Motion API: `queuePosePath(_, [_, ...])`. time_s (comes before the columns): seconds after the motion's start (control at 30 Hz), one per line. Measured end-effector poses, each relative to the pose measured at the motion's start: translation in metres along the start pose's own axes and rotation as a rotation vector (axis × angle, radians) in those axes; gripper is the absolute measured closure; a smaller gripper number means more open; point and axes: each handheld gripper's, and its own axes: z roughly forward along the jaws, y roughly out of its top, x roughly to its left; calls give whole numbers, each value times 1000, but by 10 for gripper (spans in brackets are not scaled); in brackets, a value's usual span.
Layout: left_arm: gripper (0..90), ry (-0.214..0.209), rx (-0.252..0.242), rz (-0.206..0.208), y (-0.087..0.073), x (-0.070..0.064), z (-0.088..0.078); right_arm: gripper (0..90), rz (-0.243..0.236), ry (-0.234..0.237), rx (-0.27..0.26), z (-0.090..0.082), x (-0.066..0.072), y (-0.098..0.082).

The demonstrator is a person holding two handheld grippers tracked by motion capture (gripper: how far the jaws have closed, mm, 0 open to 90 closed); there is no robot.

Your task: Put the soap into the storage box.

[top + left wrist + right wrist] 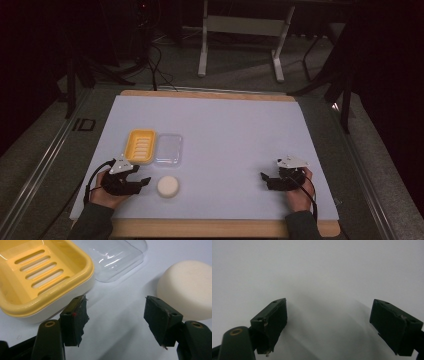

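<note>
A yellow soap dish (pixel 140 146) with a slotted insert sits on the white mat, and a clear plastic lid (pixel 168 149) lies right beside it. A round cream soap bar (pixel 168 186) rests in front of the lid. My left gripper (pixel 142 174) lies low on the mat just left of the soap, its jaws apart with nothing between them. In the left gripper view the left gripper (pixel 116 312) points between the dish (pixel 37 277) and the soap (pixel 190 287), with the lid (pixel 117 260) beyond. My right gripper (pixel 265 180) rests far to the right, open over bare mat (pixel 329 317).
The white mat (pixel 225 125) covers a wooden table whose edge (pixel 210 229) runs along the front. Beyond the table stand a white frame (pixel 240 30) and cables on a dark floor.
</note>
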Motion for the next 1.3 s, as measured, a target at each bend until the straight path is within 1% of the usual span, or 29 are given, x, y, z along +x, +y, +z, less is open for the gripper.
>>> queuePosePath(0.07, [357,-2,-8,-2,1,0,-2,165,18,10,-17,-2,-2,-1])
queuePosePath(0.13, [363,-1,-6,0,1,0,-3,197,20,11,-32,-3,-2,-2])
queuePosePath(0.27, [368,-5,0,14,4,-2,-6,198,15,25,-37,-3,-2,-2])
queuePosePath(0.3, [367,-10,0,26,6,-3,-9,198,1,28,-30,-3,-1,-1])
queuePosePath(0.37, [366,-17,0,34,7,-4,-11,198,-5,27,-26,-2,-1,-1])
queuePosePath(0.5, [365,-21,10,46,9,-7,-14,196,-1,39,-30,-2,-2,-2])
queuePosePath(0.57, [364,-15,10,56,10,-8,-16,196,1,48,-39,-3,-2,-2])
queuePosePath(0.63, [359,-16,3,52,10,-10,-18,194,5,59,-43,-3,-3,-2])
queuePosePath(0.8, [360,-26,7,43,9,-12,-17,194,10,68,-43,-3,-4,-2])
queuePosePath(0.87, [363,-36,18,49,10,-13,-17,194,9,72,-43,-3,-4,-2])
queuePosePath(0.93, [367,-29,42,62,13,-14,-16,194,6,74,-42,-3,-3,-2])
queuePosePath(0.97, [371,-27,55,78,15,-15,-16,194,1,77,-45,-3,-3,-2])
queuePosePath(1.0, [373,-27,55,78,15,-15,-16,194,1,77,-45,-3,-3,-2])
queuePosePath(1.03, [373,-29,58,90,17,-16,-18,194,1,77,-48,-4,-3,-2])
queuePosePath(1.1, [371,-28,60,95,18,-17,-19,194,1,77,-50,-4,-3,-2])
queuePosePath(1.17, [368,-24,75,108,20,-17,-22,194,-1,77,-52,-4,-3,-3])
queuePosePath(1.3, [365,-22,88,115,23,-15,-26,194,3,79,-57,-5,-4,-3])
